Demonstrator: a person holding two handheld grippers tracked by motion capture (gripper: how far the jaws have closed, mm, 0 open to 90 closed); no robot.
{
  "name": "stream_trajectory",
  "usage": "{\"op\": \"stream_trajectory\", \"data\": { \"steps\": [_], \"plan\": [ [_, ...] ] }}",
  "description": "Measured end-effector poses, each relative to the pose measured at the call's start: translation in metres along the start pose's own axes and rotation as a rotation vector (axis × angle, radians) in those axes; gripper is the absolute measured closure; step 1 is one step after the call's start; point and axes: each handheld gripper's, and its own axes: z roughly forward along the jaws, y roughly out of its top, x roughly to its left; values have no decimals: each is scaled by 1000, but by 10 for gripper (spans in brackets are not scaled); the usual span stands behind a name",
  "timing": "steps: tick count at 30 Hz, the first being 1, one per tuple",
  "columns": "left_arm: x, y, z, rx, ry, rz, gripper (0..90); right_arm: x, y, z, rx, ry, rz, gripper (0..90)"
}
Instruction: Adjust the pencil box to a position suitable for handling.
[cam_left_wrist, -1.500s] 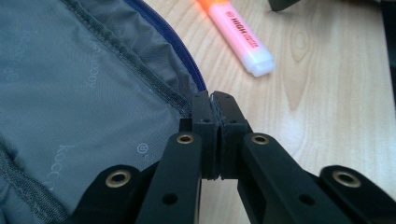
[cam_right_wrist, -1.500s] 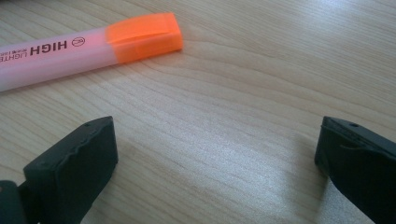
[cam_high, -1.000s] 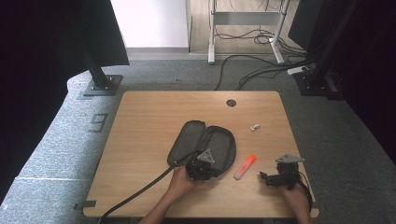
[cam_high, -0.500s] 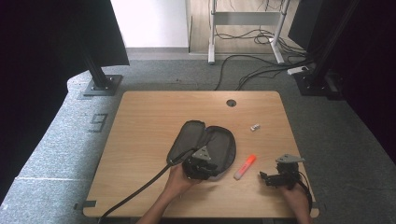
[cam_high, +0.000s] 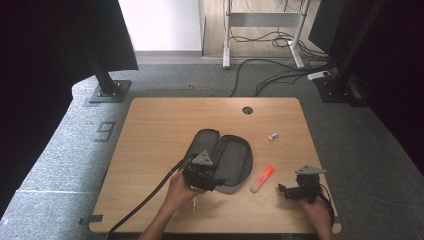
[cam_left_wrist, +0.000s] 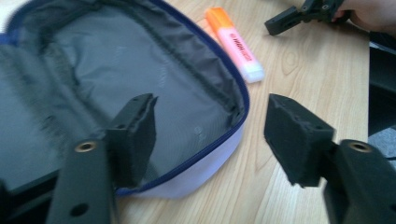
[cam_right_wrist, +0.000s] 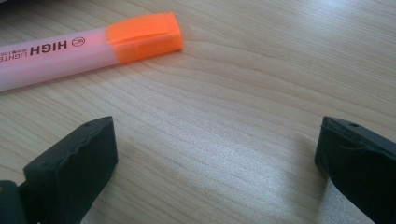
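My left claw (cam_left_wrist: 210, 135) has just been opening, nothing between its jaws, above the unzipped pouch (cam_high: 225, 160). Right claw (cam_right_wrist: 217, 163) gapes empty near the highlighter (cam_right_wrist: 88, 44) on the surface (cam_high: 160, 125). Risk: round marker rolls from a skewed pinch.

Wooden table (cam_high: 150, 130) carrying 3 loose items.
An open dark pencil case (cam_high: 231, 159) is lying near the middle of the top, grey lining facing up; an orange-capped highlighter (cam_high: 262, 178) is lying flat just beside the case's right edge, apart from it; a small white item (cam_high: 272, 136), too small to identify, is sitting farther back toward the right. A round cable hole (cam_high: 247, 110) is showing near the far edge.
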Motion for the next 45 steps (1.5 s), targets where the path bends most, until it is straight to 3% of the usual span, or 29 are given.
{"op": "stream_trajectory", "data": {
  "steps": [6,16,26,45],
  "plan": [
    [6,-8,-17,-9,34,-14,235,0,0,0,0,0,0,0],
    [19,-30,-45,-32,75,-71,176,0,0,0,0,0,0,0],
    [29,-49,-68,-67,120,-103,131,0,0,0,0,0,1,0],
    [43,-94,-81,-60,245,-170,5,0,0,0,0,0,0,0]
  ]
}}
